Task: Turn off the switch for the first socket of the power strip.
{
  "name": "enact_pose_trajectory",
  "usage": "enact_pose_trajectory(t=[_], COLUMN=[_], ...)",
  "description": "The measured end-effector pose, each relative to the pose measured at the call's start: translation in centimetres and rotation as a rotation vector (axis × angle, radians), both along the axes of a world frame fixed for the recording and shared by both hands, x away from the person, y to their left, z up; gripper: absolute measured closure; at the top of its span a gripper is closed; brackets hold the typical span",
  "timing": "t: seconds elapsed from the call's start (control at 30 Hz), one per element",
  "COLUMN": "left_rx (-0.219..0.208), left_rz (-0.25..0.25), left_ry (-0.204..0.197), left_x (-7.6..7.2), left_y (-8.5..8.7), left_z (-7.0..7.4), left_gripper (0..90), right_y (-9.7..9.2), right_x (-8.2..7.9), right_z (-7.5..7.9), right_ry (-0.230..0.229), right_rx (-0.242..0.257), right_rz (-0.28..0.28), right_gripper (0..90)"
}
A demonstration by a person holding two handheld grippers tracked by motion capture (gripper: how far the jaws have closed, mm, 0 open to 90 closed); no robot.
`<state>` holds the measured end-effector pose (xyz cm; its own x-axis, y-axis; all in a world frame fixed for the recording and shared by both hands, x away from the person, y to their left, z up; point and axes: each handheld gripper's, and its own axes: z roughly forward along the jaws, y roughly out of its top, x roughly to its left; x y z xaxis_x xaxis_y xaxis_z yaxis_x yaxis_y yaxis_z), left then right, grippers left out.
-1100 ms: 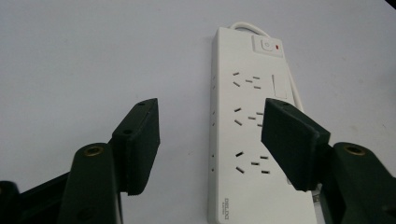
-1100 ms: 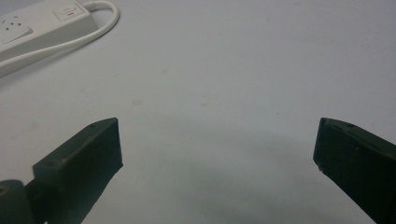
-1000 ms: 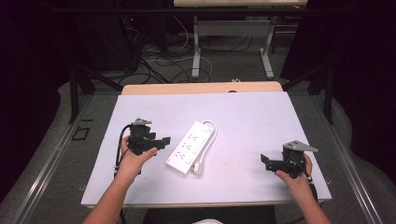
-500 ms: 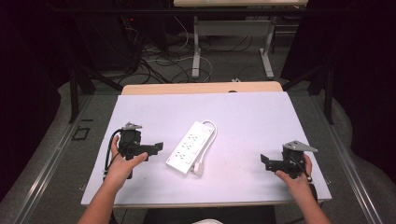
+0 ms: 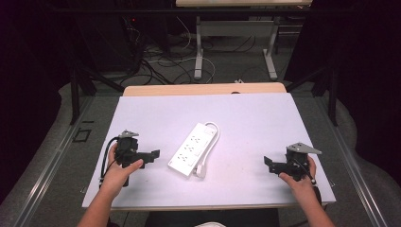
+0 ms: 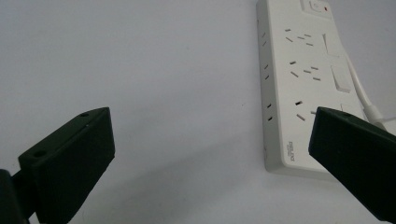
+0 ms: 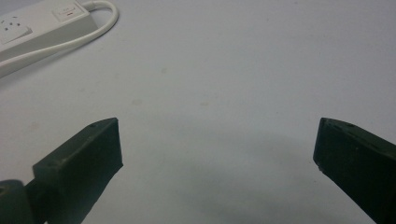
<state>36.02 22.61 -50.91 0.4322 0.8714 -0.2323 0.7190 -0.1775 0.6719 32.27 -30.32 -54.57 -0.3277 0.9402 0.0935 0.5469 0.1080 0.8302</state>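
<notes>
A white power strip lies diagonally in the middle of the white table top, its cord looped back alongside it to a plug near its front end. My left gripper rests left of the strip, pointing at it, jaws wide apart and empty. In the left gripper view the strip lies ahead to the right of the left gripper. My right gripper sits near the front right corner, open and empty. The right gripper view has the strip's switch end far off, beyond the right gripper.
A wooden strip borders the table's far edge. Beyond it stand table legs and tangled cables on the floor. Dark curtains close both sides.
My left gripper has drawn back to the left and a little toward the front edge, away from the power strip. The right gripper has stayed put.
</notes>
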Motion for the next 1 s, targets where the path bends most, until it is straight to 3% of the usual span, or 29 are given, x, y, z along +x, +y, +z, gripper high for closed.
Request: enact_pose_trajectory(t=[0.4,0.57,1.0], left_rx=[0.01,0.039,0.045], left_rz=[0.056,0.057,0.088], left_ry=[0.014,-0.023,-0.026], left_x=[-0.6,-0.9,-1.0], left_y=[2.3,3.0,3.8], left_z=[-1.8,-2.6,-4.4], left_gripper=[0.5,0.4,0.5], right_y=[0.0,0.0,0.1], right_x=[0.0,0.0,0.1], right_z=[0.0,-0.1,-0.2], right_ry=[0.002,-0.001,-0.001], right_rx=[0.003,0.003,0.001], right_rz=[-0.001,-0.007,-0.003], right_gripper=[0.5,0.5,0.6])
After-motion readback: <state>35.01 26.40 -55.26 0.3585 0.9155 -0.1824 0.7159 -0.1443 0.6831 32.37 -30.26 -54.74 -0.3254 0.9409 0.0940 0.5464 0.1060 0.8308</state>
